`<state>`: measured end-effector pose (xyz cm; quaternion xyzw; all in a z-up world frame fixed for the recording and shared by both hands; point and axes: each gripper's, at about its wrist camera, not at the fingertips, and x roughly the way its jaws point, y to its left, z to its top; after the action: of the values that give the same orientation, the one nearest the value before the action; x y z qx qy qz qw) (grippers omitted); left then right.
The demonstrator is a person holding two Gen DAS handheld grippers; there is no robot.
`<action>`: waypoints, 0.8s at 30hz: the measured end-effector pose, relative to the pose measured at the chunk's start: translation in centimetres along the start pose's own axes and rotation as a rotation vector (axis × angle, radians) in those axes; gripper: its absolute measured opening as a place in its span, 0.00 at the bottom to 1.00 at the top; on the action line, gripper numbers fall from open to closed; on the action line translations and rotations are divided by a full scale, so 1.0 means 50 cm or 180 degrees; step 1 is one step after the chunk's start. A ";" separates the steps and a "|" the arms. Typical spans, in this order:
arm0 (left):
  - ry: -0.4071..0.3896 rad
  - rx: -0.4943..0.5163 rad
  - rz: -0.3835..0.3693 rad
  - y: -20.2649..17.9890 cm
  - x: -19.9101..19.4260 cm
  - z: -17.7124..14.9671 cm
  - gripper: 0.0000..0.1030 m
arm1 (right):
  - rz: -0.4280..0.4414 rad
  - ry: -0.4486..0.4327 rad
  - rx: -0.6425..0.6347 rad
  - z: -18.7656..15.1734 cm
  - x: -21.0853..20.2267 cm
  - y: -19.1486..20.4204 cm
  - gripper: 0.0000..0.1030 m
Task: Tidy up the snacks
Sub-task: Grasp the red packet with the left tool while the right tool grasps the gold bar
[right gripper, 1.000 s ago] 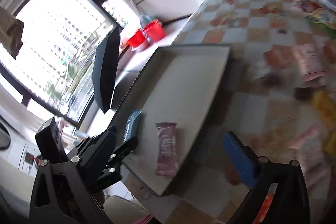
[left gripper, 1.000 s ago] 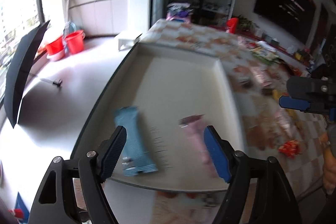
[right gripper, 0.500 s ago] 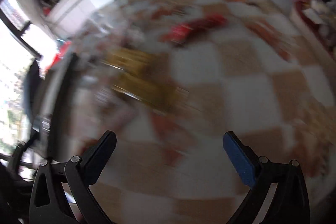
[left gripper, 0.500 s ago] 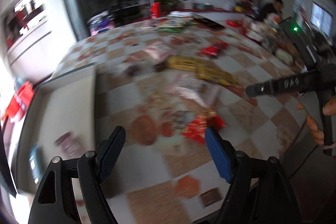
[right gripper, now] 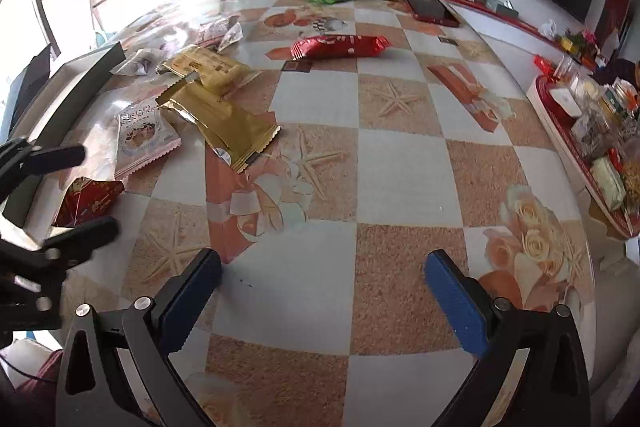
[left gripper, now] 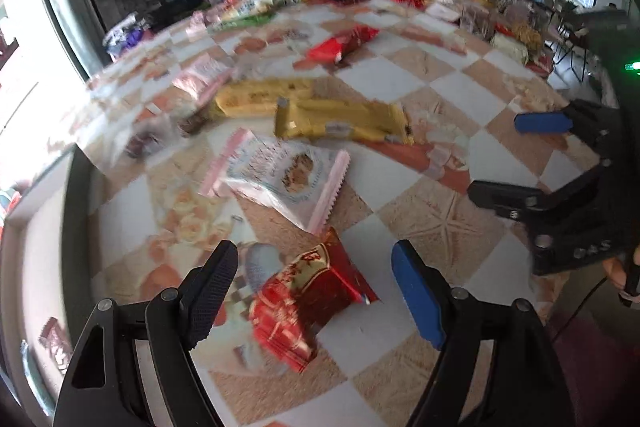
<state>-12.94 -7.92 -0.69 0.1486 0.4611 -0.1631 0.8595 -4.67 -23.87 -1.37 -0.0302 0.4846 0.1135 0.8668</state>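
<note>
Left gripper: jaws spread wide, nothing between the pads, held low and angled downward. Right gripper: jaws spread wide, nothing gripped, held low and level with the left unit. In the left wrist view the right gripper appears at the right edge, fingers pointing left, with the person's hand on its handle.

Spread right claw above tablecloth
</note>
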 end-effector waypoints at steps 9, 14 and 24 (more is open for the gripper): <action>0.0050 -0.0474 0.0011 0.018 0.009 -0.001 0.79 | 0.0087 -0.0120 -0.0140 -0.007 -0.007 -0.006 1.00; -0.0064 -0.0395 0.0006 0.018 0.004 -0.012 0.81 | 0.0303 0.0011 -0.0556 0.043 0.020 0.035 1.00; -0.0025 -0.0286 -0.0094 0.024 0.016 -0.003 0.90 | 0.0602 0.0191 -0.1066 0.164 0.107 0.130 0.94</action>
<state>-12.14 -6.88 -1.31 0.1024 0.4668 -0.1555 0.8646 3.40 -15.31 -1.17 -0.1317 0.4852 0.2726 0.8203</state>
